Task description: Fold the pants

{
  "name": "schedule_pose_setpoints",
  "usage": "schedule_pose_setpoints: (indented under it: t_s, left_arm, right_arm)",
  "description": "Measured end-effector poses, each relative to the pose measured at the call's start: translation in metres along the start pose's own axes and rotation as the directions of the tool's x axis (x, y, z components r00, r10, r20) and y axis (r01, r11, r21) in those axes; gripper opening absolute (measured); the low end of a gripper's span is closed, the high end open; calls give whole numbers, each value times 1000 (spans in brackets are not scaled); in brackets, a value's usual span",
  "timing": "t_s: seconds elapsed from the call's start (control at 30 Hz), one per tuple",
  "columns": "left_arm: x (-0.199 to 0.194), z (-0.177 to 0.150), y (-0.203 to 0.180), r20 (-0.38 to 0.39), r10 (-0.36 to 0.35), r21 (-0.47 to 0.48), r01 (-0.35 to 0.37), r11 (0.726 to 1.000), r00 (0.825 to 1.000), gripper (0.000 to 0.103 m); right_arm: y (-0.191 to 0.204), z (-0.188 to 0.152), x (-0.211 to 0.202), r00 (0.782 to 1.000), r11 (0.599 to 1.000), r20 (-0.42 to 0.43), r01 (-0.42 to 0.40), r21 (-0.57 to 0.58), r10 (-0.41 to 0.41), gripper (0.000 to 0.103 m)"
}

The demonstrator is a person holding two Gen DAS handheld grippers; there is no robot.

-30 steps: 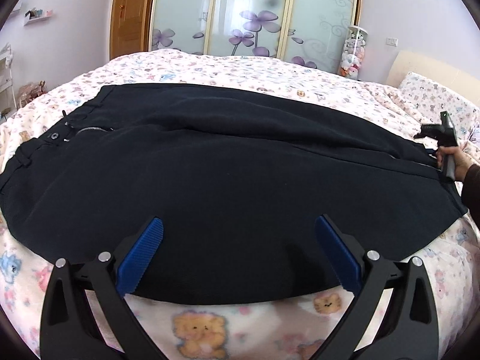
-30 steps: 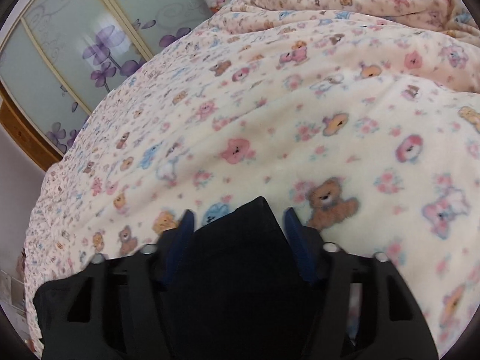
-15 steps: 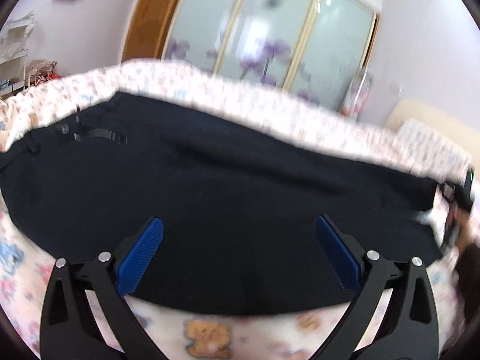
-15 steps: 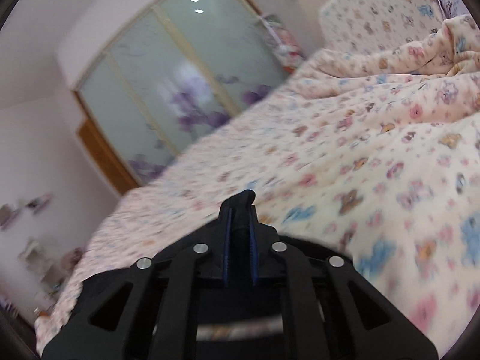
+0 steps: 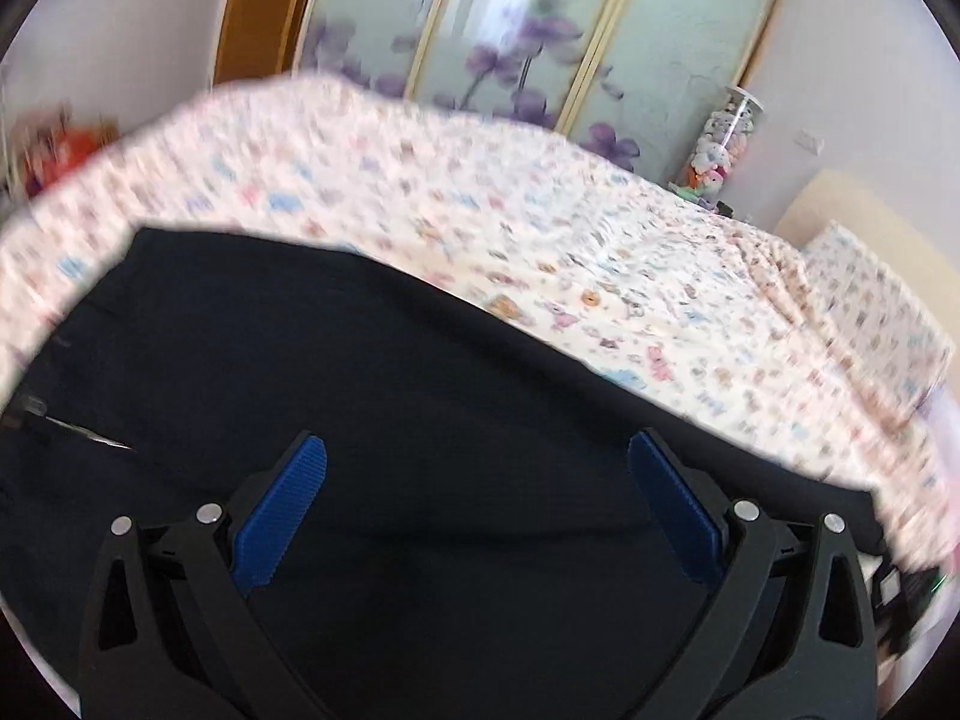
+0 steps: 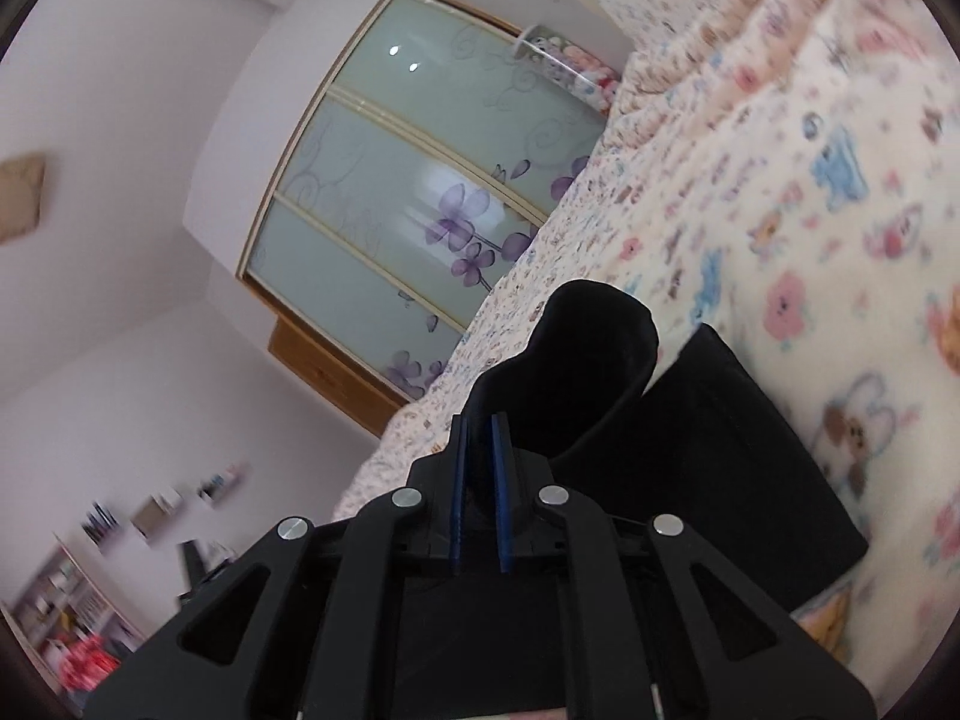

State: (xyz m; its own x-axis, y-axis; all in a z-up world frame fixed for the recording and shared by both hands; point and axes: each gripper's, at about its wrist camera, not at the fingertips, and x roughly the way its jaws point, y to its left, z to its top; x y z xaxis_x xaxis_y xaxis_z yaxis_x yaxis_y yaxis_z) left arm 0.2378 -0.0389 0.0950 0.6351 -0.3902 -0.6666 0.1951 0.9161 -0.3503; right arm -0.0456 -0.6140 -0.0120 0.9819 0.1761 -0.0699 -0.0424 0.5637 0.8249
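There is one pair of black pants [image 5: 420, 420], spread on one bed [image 5: 540, 228] under a teddy-print cover. Two grippers show, the left gripper [image 5: 477, 468] and the right gripper [image 6: 479, 438], each with two blue pads. One wardrobe [image 6: 408, 180] has three frosted sliding panels. One clear jar [image 5: 723, 150] of soft toys stands beside it.

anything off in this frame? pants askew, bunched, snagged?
Nothing damaged. The pants lie flat on the bedspread under the open left gripper. Only oddity is expected: the right gripper is shut on the leg end, which bulges up in a loose hump above the fingers.
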Motion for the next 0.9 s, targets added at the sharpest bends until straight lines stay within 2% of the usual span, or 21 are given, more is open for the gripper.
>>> schedule_pose_setpoints:
  t_s: [0.1, 0.13, 0.2, 0.27, 0.37, 0.4, 0.43, 0.53, 0.67, 0.7, 0.73, 0.77, 0.83, 0.9]
  left_arm:
    - [35, 15, 1, -60, -52, -97, 46, 994, 997, 101]
    - [52, 20, 2, -87, -65, -141, 52, 989, 994, 101]
    - [82, 25, 4, -128, -94, -229, 63, 971, 987, 101]
    - [102, 26, 7, -145, -124, -288, 78, 954, 982, 100]
    - [136, 34, 4, -160, -104, -304, 51, 951, 982, 96]
    - [142, 35, 3, -167, -96, -300, 43, 953, 981, 89]
    - [152, 38, 2, -177, -84, -291, 29, 956, 981, 86]
    - [171, 46, 7, -178, -30, -284, -22, 958, 984, 86]
    - [190, 54, 20, -170, -48, -352, -15, 936, 984, 77]
    - [196, 56, 21, -179, -40, -353, -26, 935, 983, 71]
    - [200, 59, 22, -183, -21, -342, -43, 939, 983, 55]
    - [203, 62, 22, -184, -4, -328, -58, 943, 983, 47]
    - [205, 62, 28, -194, 34, -342, -100, 934, 980, 15]
    - [199, 57, 41, -166, 1, -403, -68, 913, 986, 7]
  right_arm:
    - [-9, 3, -4, 1000, 999, 14, -28, 33, 27, 6]
    - [-12, 4, -6, 999, 999, 26, -33, 40, 31, 1]
    - [-21, 9, -12, 997, 997, 66, -36, 72, 32, 1]
    - [-31, 11, -10, 998, 994, 62, -29, 102, 22, 1]
    - [-32, 6, 6, 1000, 996, -15, 4, 94, -3, 1]
    - [-29, 4, 12, 999, 997, -43, 13, 71, -10, 1]
    - [-26, 4, 15, 998, 998, -55, 13, 56, -10, 1]
    - [-25, 5, 17, 998, 999, -69, 8, 46, -5, 1]
    - [-32, 8, 18, 996, 996, -87, 25, 86, -17, 2]
    - [-33, 7, 17, 996, 996, -91, 27, 90, -19, 2]
    - [-33, 7, 18, 995, 995, -100, 29, 92, -20, 3]
    - [-31, 6, 17, 995, 996, -100, 31, 88, -22, 3]
    - [-29, 3, 15, 993, 996, -110, 45, 78, -37, 3]
    - [-29, 2, 16, 991, 995, -121, 60, 76, -51, 5]
